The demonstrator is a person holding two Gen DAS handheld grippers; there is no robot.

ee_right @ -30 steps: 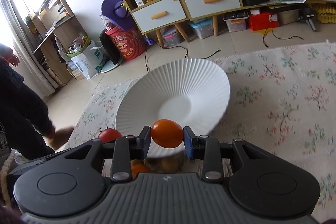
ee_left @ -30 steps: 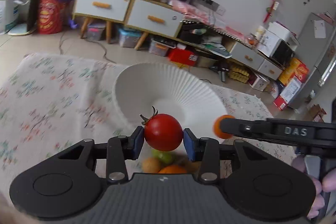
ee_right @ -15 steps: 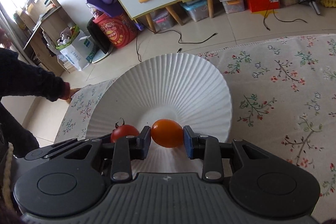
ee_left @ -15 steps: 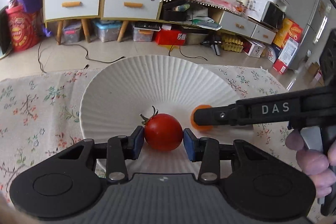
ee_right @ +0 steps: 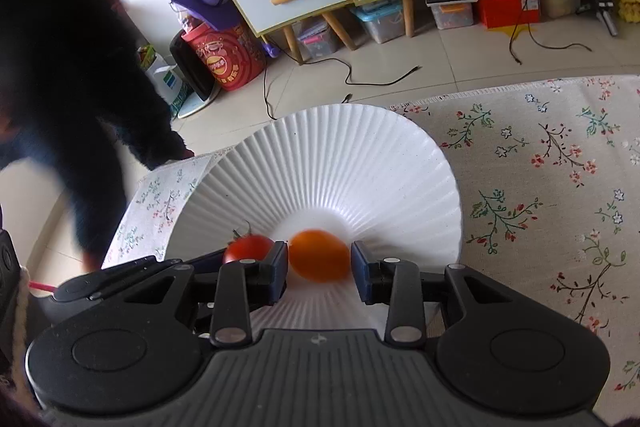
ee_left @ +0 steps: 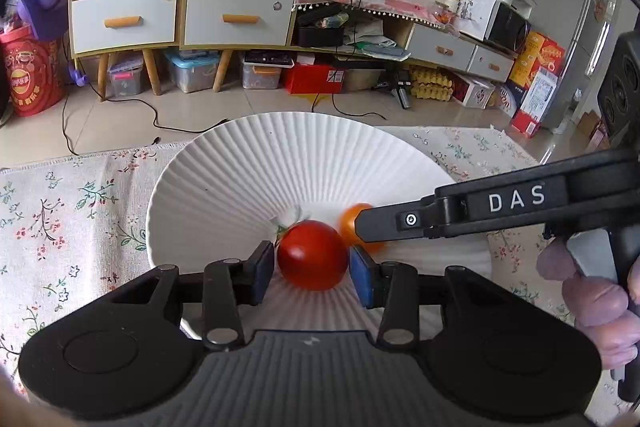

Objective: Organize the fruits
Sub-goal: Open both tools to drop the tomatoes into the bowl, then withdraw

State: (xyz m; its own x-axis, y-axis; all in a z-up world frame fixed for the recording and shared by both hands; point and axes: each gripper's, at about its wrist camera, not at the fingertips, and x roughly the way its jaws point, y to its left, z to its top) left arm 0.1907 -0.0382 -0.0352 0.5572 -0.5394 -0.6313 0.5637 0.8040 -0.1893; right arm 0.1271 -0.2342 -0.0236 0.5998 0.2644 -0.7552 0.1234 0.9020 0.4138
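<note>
A white ribbed plate [ee_left: 280, 155] sits on a floral tablecloth. My left gripper [ee_left: 312, 267] hangs low over the plate's middle. A red tomato [ee_left: 312, 255] lies between its blue pads, with a thin gap on each side. My right gripper [ee_right: 320, 263] is close beside it on the right. Its jaws are opening, and a blurred orange fruit [ee_right: 318, 255] sits loose between the pads over the plate [ee_right: 340, 147]. The right wrist view shows the tomato [ee_right: 248, 247] just left of the orange fruit. In the left wrist view the orange fruit [ee_left: 352, 223] is half hidden behind the right gripper's finger [ee_left: 400, 223].
The floral tablecloth [ee_right: 540, 187] spreads to the right of the plate, and its far edge runs just behind the plate. A person's dark sleeve [ee_right: 80, 67] reaches in at the table's left corner. Cabinets [ee_left: 180, 19], boxes and cables stand on the floor beyond.
Both grippers came forward and down from a heap of fruit to the plate's middle. The right jaws have widened off the orange fruit. The left pads have eased slightly off the tomato.
</note>
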